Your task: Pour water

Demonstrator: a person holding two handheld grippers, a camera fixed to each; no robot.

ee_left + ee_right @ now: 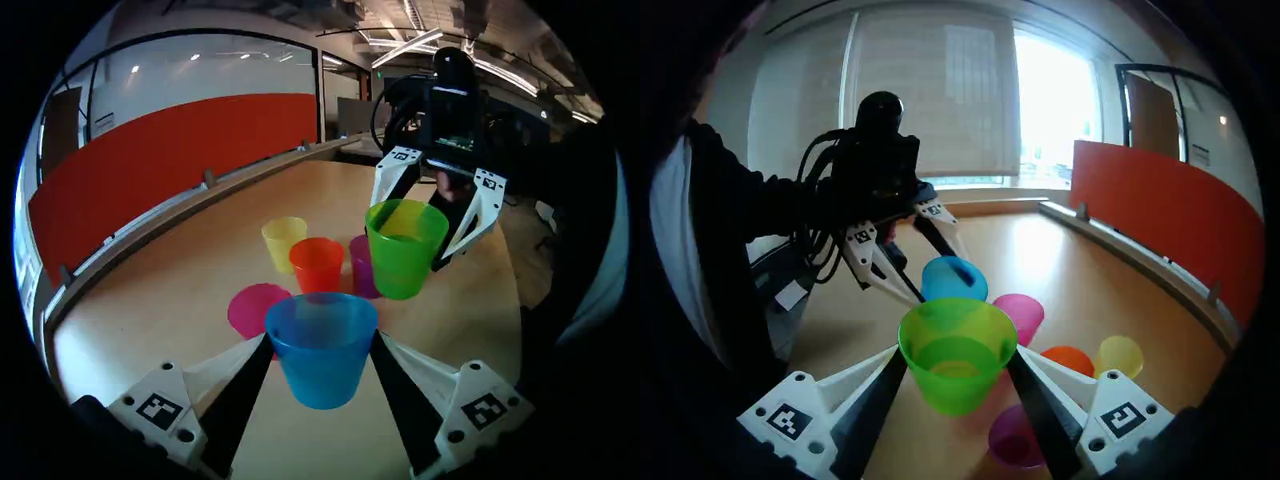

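The left hand-held gripper point(322, 340) is clenched on a blue cup point(322, 352). Its two dark fingers point(240, 384) press the cup's sides from left and right, spread about as wide as the cup. The blue cup is translucent plastic, upright, with its rim level, and it is held clear of the table point(160, 312). Whether it has anything in it cannot be told.

The right hand-held gripper point(956, 352) grasps a green cup point(958, 352) the same way, one finger on each side, jaws set to the cup's width. The green cup is also translucent and close to upright, and it is lifted off the table. In the right gripper view its lower part looks paler than the wall above. In the left gripper view a faint darker line runs across the inside near the top. I cannot tell if that is water.

The two held cups are near each other but apart, and the grippers face one another across the table.

Four more cups stand in a close group on the light wooden table below and between the held cups:
- a yellow cup point(284, 242)
- an orange cup point(317, 264)
- a purple cup point(360, 268), just beside the orange one
- a pink cup point(254, 310), nearest the blue cup

A dark sleeve point(744, 212) reaches to the left hand-held gripper in the right gripper view.
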